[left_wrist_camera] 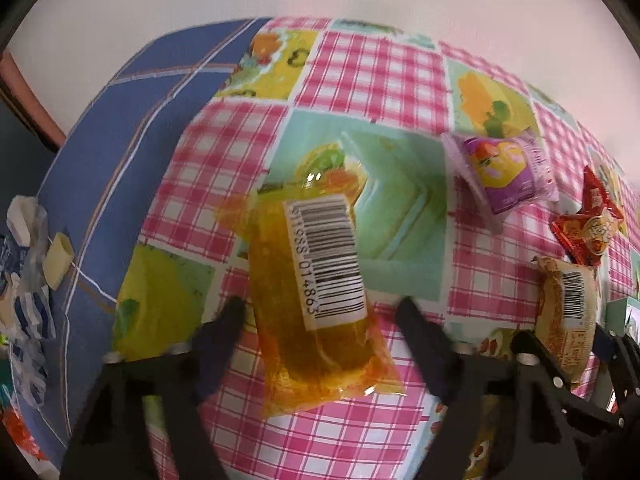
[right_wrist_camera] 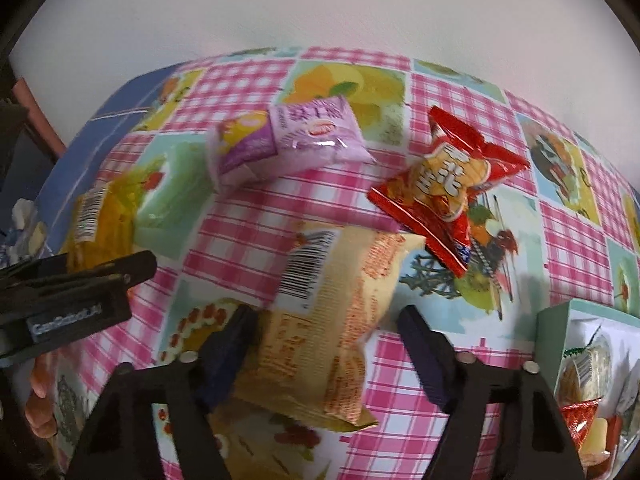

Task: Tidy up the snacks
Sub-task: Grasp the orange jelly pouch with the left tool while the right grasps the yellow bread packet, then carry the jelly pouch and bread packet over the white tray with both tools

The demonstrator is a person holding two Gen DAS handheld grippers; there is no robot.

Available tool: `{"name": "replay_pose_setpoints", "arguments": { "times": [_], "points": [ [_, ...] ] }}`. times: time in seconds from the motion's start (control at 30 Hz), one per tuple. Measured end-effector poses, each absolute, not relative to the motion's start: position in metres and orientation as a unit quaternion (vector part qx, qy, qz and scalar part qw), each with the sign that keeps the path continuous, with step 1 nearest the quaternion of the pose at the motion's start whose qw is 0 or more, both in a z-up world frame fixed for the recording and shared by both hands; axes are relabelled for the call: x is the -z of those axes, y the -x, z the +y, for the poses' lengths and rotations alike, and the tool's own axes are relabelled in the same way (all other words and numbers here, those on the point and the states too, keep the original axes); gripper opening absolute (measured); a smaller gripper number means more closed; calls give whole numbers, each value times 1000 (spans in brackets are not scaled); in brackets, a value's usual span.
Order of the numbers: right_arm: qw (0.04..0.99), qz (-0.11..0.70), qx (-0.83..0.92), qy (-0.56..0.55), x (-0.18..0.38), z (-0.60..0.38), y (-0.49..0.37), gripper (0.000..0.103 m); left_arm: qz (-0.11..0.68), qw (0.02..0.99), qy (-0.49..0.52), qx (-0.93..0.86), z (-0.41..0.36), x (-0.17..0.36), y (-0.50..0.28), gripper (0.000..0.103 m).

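Observation:
An orange snack packet [left_wrist_camera: 316, 300] with a barcode label lies on the checked tablecloth between the fingers of my left gripper [left_wrist_camera: 322, 312], which is open around it. A beige snack packet [right_wrist_camera: 332, 328] with a barcode lies between the fingers of my right gripper [right_wrist_camera: 326, 320], also open; its left finger [right_wrist_camera: 232, 344] touches the packet. The beige packet also shows in the left wrist view [left_wrist_camera: 568, 312]. A purple packet [right_wrist_camera: 284, 136] and a red packet [right_wrist_camera: 448, 184] lie farther back on the table; both show in the left wrist view, purple [left_wrist_camera: 508, 164] and red [left_wrist_camera: 592, 224].
A teal-edged box [right_wrist_camera: 554, 344] holding several snacks stands at the right. The left gripper's body [right_wrist_camera: 68, 300] reaches in from the left of the right wrist view. Crumpled wrappers [left_wrist_camera: 28, 264] lie on the blue cloth [left_wrist_camera: 132, 128] at the left. A white wall is behind the table.

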State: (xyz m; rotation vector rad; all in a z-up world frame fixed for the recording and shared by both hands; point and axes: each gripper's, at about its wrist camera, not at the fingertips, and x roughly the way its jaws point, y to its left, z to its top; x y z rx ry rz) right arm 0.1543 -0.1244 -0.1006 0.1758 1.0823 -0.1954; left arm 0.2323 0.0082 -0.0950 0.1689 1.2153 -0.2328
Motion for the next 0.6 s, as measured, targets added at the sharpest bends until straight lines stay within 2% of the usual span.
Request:
{"name": "replay_pose_setpoints", "arguments": {
  "times": [0.1, 0.3, 0.6],
  "points": [
    [851, 509, 91, -95, 97, -125, -154, 59, 566, 813, -76, 113, 7, 90, -233, 49],
    [854, 501, 96, -108, 92, -139, -146, 44, 566, 815, -60, 112, 3, 83, -227, 42],
    [860, 478, 98, -152, 62, -155, -111, 42, 565, 816, -34, 113, -11, 41, -196, 42]
  ]
}}
